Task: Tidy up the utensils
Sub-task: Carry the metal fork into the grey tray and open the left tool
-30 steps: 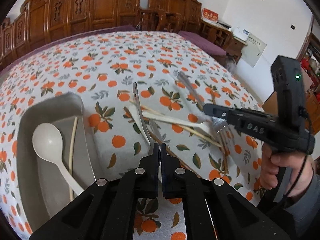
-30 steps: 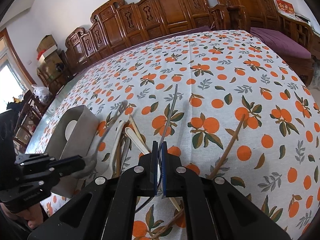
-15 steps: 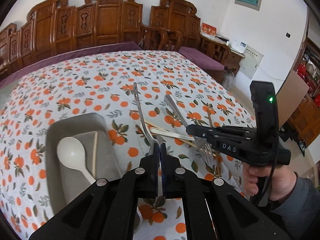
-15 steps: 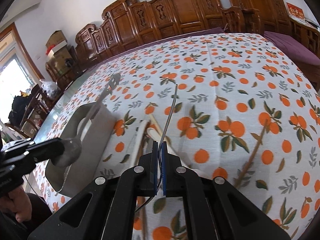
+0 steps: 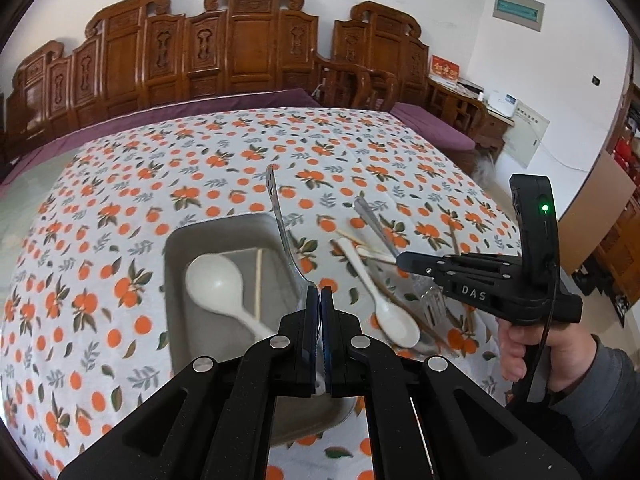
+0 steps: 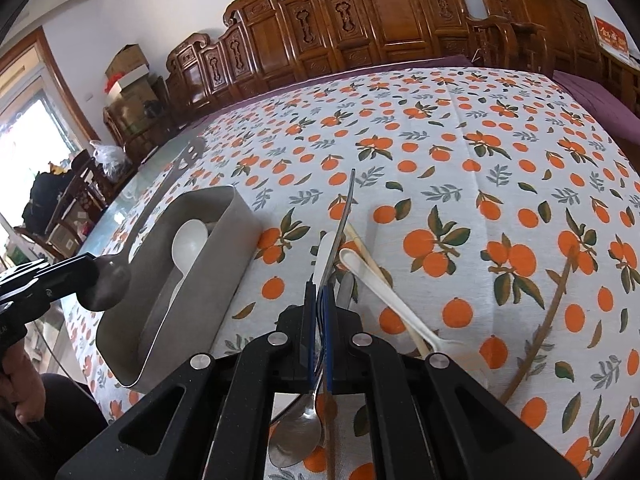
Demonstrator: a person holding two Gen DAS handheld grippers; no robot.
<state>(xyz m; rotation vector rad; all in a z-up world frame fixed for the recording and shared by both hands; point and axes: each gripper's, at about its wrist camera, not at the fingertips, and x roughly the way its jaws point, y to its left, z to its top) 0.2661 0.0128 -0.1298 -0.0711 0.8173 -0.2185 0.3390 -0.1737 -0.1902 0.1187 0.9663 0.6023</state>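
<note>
My left gripper (image 5: 320,300) has its fingers pinched tight on a metal spoon (image 5: 285,236). The spoon handle sticks up and away from me, over the right wall of the gray tray (image 5: 176,248). From my right camera the spoon bowl (image 6: 110,282) hangs above the near left edge of the tray (image 6: 224,248).

My right gripper (image 6: 319,296) has its fingers clamped on a metal fork (image 6: 344,216). Its thin handle points forward, up off the counter (image 6: 480,140). The fork's prongs (image 5: 430,296) show under the right gripper (image 5: 404,258) in my left camera.

Inside the tray lie 1 white spoon (image 5: 218,284) and 1 chopstick (image 5: 258,280). The tray floor between them and the left wall is bare.

On the cloth just right of the tray sit another white spoon (image 5: 384,300), some chopsticks (image 6: 362,248) and another steel spoon (image 6: 298,436) near my right fingers. 1 brown chopstick (image 6: 548,312) lies off to the right, well apart from the pile.

The far half of the counter has only the orange-print cloth on it, so there is wide room there.
</note>
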